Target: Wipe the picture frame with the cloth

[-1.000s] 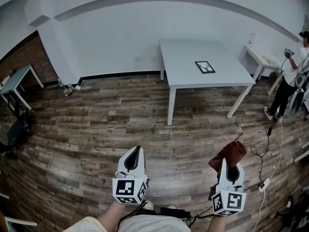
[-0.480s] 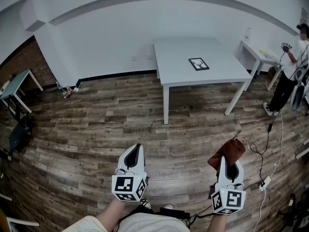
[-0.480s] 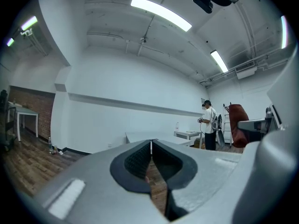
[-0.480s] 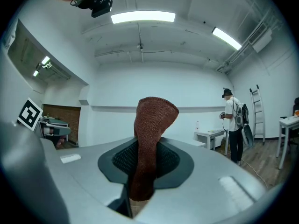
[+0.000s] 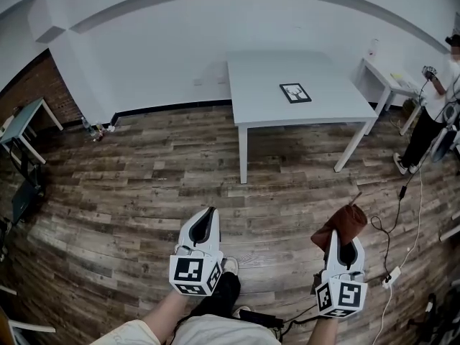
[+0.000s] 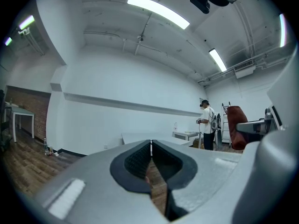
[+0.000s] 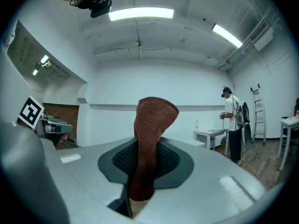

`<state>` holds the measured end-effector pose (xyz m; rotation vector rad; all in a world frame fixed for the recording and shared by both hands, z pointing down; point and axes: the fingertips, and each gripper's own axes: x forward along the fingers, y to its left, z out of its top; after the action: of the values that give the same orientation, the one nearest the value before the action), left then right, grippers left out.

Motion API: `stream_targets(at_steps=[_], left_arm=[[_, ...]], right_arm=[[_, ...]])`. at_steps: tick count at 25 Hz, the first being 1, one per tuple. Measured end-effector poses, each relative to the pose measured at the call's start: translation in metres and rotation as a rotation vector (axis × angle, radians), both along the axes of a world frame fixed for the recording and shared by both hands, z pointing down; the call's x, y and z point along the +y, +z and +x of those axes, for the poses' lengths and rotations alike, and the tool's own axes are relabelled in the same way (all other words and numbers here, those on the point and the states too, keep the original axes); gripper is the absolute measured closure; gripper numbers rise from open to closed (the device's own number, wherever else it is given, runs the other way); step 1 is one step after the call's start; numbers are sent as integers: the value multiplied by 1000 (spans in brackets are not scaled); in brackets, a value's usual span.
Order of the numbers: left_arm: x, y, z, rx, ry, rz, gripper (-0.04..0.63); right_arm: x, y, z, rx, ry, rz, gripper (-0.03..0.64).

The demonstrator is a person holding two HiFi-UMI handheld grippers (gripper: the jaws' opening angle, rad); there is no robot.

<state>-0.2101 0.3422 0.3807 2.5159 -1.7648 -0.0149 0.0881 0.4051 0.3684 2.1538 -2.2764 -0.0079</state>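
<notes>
1. Far ahead of both claws, across a plank floor [image 5: 129, 192], a white surface [image 5: 273, 113] stands against the white wall [image 5: 165, 49]. The picture frame [image 5: 295, 93] lies flat on it, well apart from either claw and more on the right claw's side.
2. Room: a brick wall [image 5: 36, 85] and a small table [image 5: 25, 121] are off beyond the left claw. A person [image 5: 435, 113] stands by a second white table [image 5: 384, 77] beyond the right claw, and cables [image 5: 402, 214] trail on the floor near it.
3. Left claw [image 5: 207, 221] is held low over the floor and points forward. Its jaws are pressed together with nothing between them [image 6: 150, 146].
4. Right claw [image 5: 343, 244] is level with the left one and also points forward. Its jaws pinch the brown cloth [image 7: 152, 125], which stands up out of the tips and folds over [image 5: 345, 223].
</notes>
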Motion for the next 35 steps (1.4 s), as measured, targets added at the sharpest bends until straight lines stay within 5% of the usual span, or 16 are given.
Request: stream_targets(at_steps=[23,35], left_arm=[[-320,-14,26,12,72,28,594],[-456,0,104,16,73,10,594]], right_arm=[[-306,-6,15,30,62,-17,514],[-444,11,98,36,69,-43,514]])
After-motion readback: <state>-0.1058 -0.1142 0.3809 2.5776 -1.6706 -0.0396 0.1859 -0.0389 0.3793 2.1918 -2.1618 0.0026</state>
